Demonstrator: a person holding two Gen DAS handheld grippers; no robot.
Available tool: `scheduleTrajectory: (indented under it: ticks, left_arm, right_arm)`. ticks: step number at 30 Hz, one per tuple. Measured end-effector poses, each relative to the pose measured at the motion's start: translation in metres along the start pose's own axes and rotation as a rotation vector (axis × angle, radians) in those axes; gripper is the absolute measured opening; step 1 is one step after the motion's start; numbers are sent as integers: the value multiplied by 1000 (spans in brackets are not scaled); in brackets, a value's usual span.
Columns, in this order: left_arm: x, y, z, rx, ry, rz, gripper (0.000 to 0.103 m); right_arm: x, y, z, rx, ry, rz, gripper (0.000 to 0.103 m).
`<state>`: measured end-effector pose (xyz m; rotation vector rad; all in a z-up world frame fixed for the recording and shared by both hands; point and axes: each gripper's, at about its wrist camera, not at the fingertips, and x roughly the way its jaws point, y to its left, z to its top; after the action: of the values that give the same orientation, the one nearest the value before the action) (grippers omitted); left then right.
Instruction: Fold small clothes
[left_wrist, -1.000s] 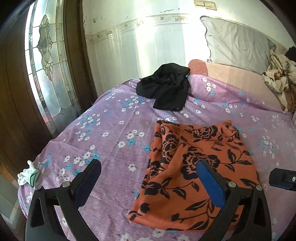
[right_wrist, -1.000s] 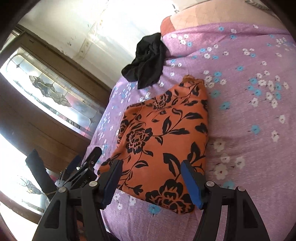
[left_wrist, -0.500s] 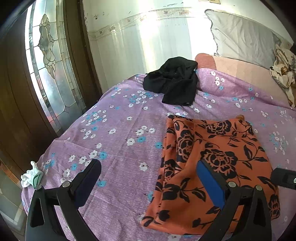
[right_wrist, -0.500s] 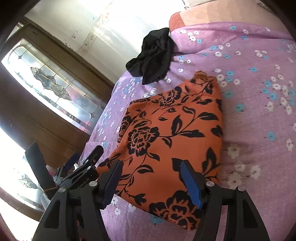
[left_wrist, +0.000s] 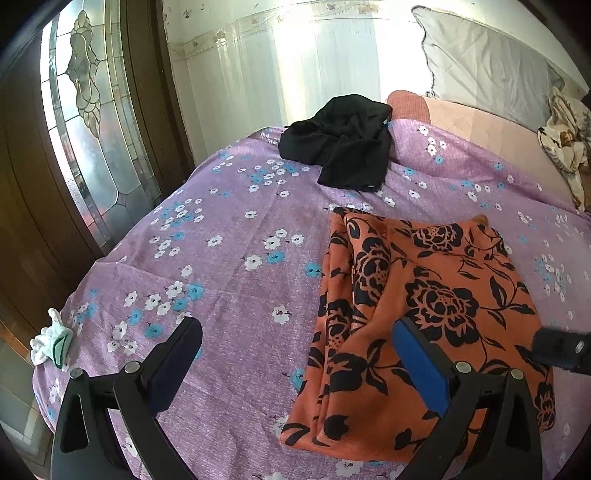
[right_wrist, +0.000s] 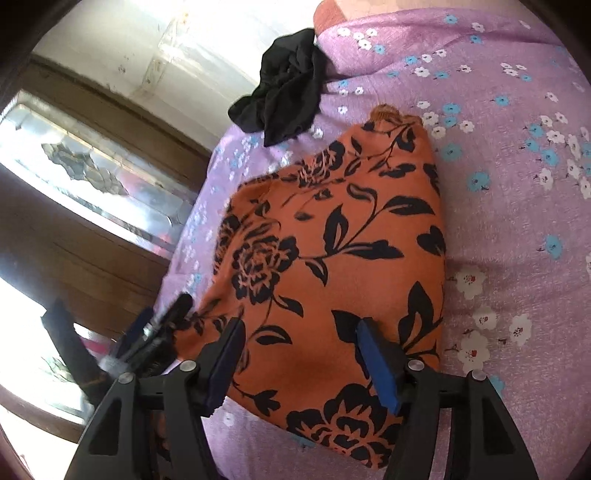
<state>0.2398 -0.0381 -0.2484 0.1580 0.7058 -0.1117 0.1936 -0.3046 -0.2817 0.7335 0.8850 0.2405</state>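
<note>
An orange garment with black flowers (left_wrist: 424, 306) lies folded flat on the purple flowered bedsheet (left_wrist: 229, 266). My left gripper (left_wrist: 295, 343) is open and low over the sheet. Its right finger (left_wrist: 417, 362) hangs above the garment's near left part and its left finger is over bare sheet. In the right wrist view the same garment (right_wrist: 332, 240) fills the middle. My right gripper (right_wrist: 301, 347) stands open just above its near edge, with nothing pinched. The tip of the left gripper (right_wrist: 162, 332) shows at the garment's left corner.
A crumpled black garment (left_wrist: 340, 147) lies at the far edge of the bed by the wall. A grey pillow (left_wrist: 487, 62) and a patterned cloth (left_wrist: 565, 129) sit at the back right. A small white cloth (left_wrist: 51, 339) rests on the bed's left corner, near a glass-panelled door (left_wrist: 92, 110).
Both grippers have come a little lower and closer to the orange garment, which now looks larger in the right wrist view. The garment itself lies as before.
</note>
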Motion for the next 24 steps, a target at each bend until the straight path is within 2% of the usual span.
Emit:
scheduleTrajectory:
  ticks: [4, 7, 15, 20, 24]
  left_arm:
    - [-2, -2, 1, -4, -4, -9, 103]
    - [-3, -6, 1, -8, 0, -30, 103]
    - [-2, -35, -3, 51, 60, -150, 103]
    - [3, -53, -3, 94, 94, -152, 103]
    - [7, -50, 1, 116, 102, -138, 103]
  right_arm:
    - [-21, -7, 7, 22, -86, 10, 67]
    - [-29, -13, 11, 52, -120, 5, 67]
    - [-34, -23, 18, 97, -136, -4, 67]
    - [-30, -32, 21, 123, -118, -19, 68]
    - [-23, -45, 22, 178, -88, -16, 68]
